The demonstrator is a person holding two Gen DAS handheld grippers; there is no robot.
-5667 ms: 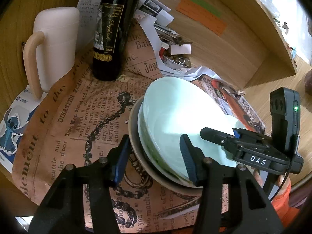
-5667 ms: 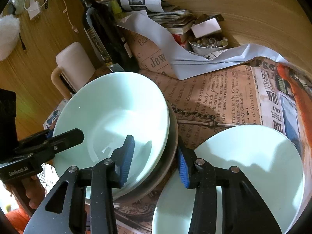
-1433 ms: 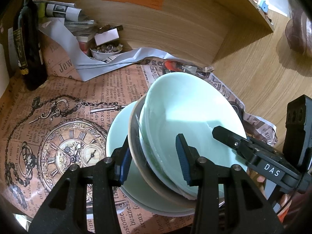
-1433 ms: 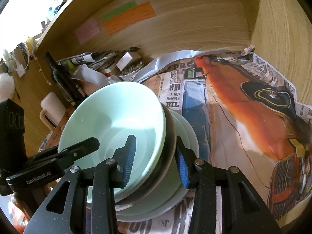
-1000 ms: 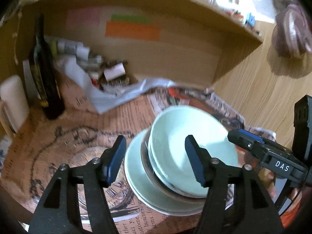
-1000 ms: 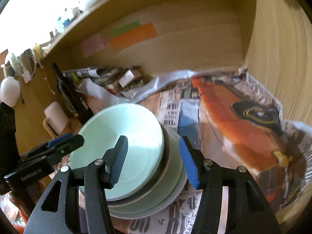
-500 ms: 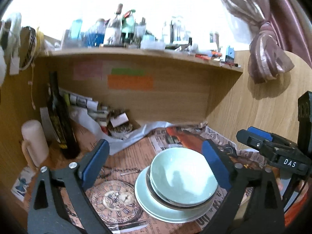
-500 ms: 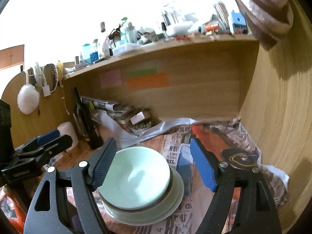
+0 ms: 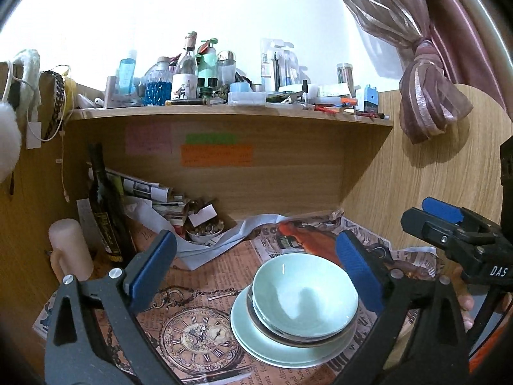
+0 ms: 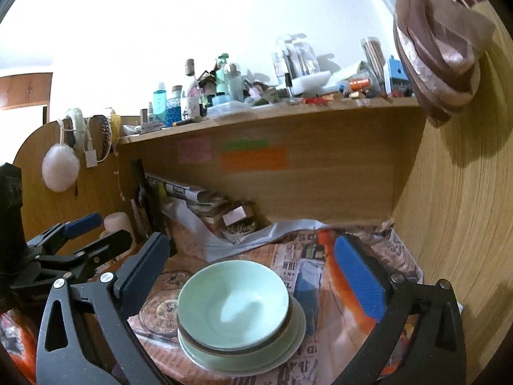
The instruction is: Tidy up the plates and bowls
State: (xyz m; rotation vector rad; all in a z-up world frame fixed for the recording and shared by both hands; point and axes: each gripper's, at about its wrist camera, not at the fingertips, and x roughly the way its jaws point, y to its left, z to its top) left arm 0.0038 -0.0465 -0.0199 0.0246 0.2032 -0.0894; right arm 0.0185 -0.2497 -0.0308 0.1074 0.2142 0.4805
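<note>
A pale green bowl (image 9: 304,292) sits nested in a brown-rimmed bowl (image 9: 320,340), and both rest on a pale green plate (image 9: 256,343) on the newspaper-covered desk. The right wrist view shows the same bowl (image 10: 234,301) and plate (image 10: 288,349). My left gripper (image 9: 255,240) hangs back from and above the stack, its jaws opening wide with nothing between them. My right gripper (image 10: 251,242) is likewise drawn back, jaws opening and empty. Each gripper shows at the edge of the other's view: right gripper (image 9: 429,216), left gripper (image 10: 109,229).
A dark wine bottle (image 9: 105,218) and a cream jug (image 9: 69,250) stand at the back left. Papers and a small dish of bits (image 9: 205,232) crowd the back wall. A cluttered shelf (image 9: 224,109) overhangs; a wooden side panel (image 9: 400,208) closes the right.
Both grippers let go of the bowls' rims, opened wide, and pulled back and up. The bowls stayed stacked on the green plate.
</note>
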